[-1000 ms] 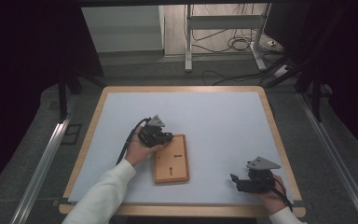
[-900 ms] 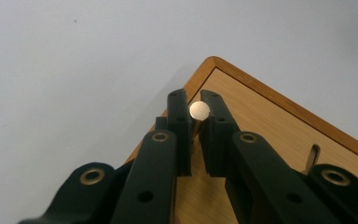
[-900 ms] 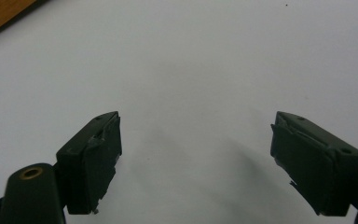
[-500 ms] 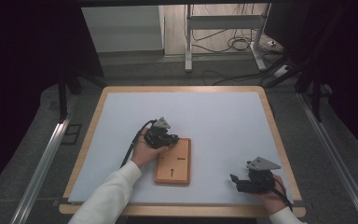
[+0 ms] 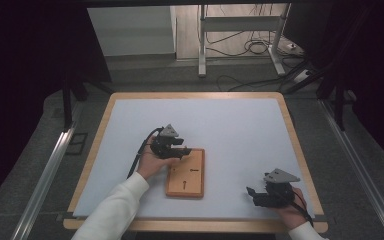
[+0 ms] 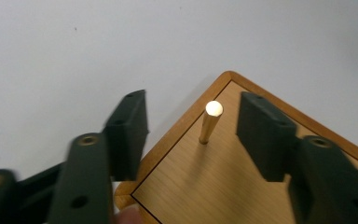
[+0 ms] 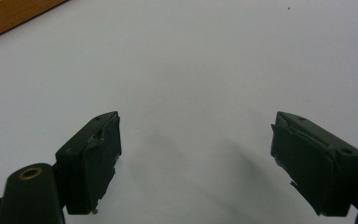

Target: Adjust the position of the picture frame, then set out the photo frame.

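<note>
The left gripper (image 6: 191, 128) is being held over the wooden board (image 5: 186, 172) – jaws just opened, apart around its upright brass peg (image 6: 210, 122); the right gripper (image 7: 196, 158) is being kept spread wide.

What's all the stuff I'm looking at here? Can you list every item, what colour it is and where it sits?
Table: one, pale blue-grey top with a light wooden rim, middle of the high view.
Wooden board: one, orange-brown, lying flat on the table near the front, left of centre.
Peg: one, brass-coloured, standing upright on the board near a corner.
Metal stand: one, grey, on the floor beyond the table.
Cables: several, dark, on the floor around that stand.
Left tool: one, black, over the board's far left corner, jaws just opened, either side of the peg without touching it.
Right tool: one, black, near the table's front right corner, jaws open over bare table.
Sleeves: two, white, entering from the bottom edge.
</note>
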